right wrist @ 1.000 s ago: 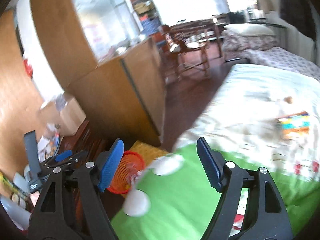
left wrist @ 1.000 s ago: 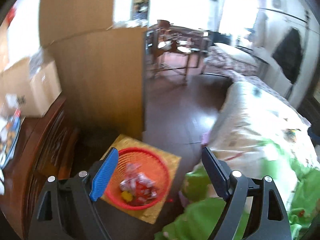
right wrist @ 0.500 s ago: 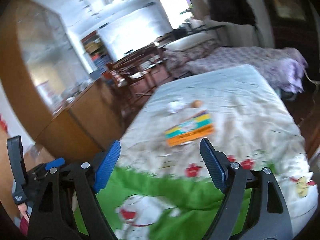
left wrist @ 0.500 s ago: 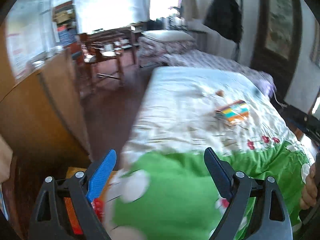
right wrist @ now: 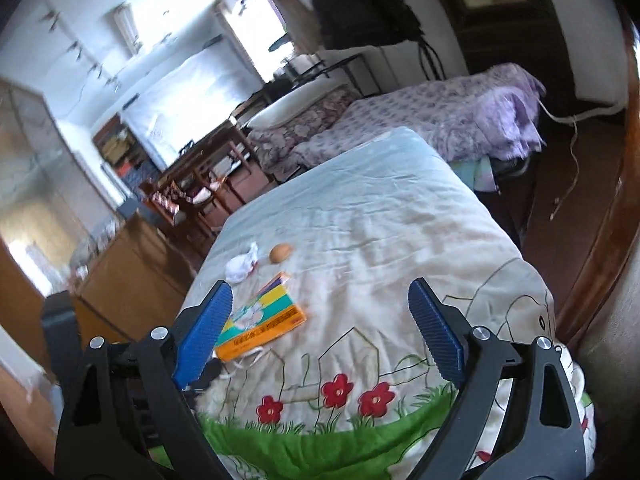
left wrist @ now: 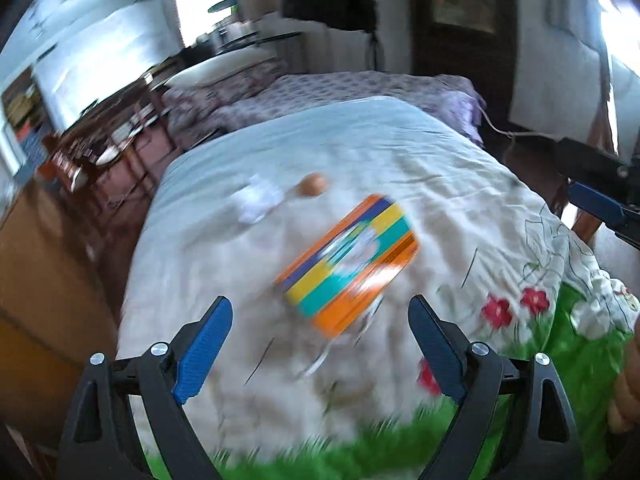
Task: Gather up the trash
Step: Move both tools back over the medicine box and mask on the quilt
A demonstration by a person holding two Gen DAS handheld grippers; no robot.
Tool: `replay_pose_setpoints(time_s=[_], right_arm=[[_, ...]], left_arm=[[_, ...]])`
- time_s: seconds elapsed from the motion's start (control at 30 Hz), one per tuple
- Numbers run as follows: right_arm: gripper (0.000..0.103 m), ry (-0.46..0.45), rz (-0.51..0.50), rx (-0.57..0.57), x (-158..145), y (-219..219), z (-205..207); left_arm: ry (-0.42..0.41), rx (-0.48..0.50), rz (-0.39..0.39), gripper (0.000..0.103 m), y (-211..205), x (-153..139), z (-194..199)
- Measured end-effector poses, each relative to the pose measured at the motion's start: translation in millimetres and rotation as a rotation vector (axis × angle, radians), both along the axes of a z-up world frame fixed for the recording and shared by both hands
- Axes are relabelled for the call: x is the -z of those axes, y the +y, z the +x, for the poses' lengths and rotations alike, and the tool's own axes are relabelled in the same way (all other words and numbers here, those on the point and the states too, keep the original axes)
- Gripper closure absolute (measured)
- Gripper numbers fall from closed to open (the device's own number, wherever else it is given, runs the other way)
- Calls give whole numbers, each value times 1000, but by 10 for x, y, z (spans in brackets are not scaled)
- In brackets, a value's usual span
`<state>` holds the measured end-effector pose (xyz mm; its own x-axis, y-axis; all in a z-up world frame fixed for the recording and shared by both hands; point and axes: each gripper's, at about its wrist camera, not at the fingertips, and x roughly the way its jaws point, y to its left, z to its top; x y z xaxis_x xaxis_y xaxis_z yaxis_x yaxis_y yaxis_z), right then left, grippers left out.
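Left claw (left wrist: 320, 332) wide, empty; right claw (right wrist: 320, 320) opening, empty. Only the right view's lower left shows sharp writing on the striped box (right wrist: 262, 320).

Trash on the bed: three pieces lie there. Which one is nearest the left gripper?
The striped orange box, just ahead of the open left gripper. The crumpled white paper and the brown round piece lie farther up the bed.

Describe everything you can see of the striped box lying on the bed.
The striped box is flat and rectangular, seemingly cardboard, banded in orange, purple, yellow and teal with a white picture in the middle and print along its orange edge. It looks closed and lies flat, skewed, on the pale bedspread, near a crumpled white tissue. Nothing grips it.
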<state>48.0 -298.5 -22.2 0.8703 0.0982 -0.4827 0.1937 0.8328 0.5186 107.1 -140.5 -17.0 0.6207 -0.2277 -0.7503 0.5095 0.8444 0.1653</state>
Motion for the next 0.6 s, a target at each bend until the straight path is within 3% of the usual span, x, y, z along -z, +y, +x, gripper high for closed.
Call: replay_pose_setpoints(time_s=[0.2, 0.37, 0.6], right_arm=[[15, 8, 60, 7, 94, -84, 6], [15, 13, 65, -4, 123, -59, 10], [14, 10, 30, -19, 90, 51, 6]], left_arm=[[69, 73, 28, 15, -424, 282, 344], [30, 54, 119, 15, -537, 479, 466], [108, -46, -23, 15, -199, 312, 743]])
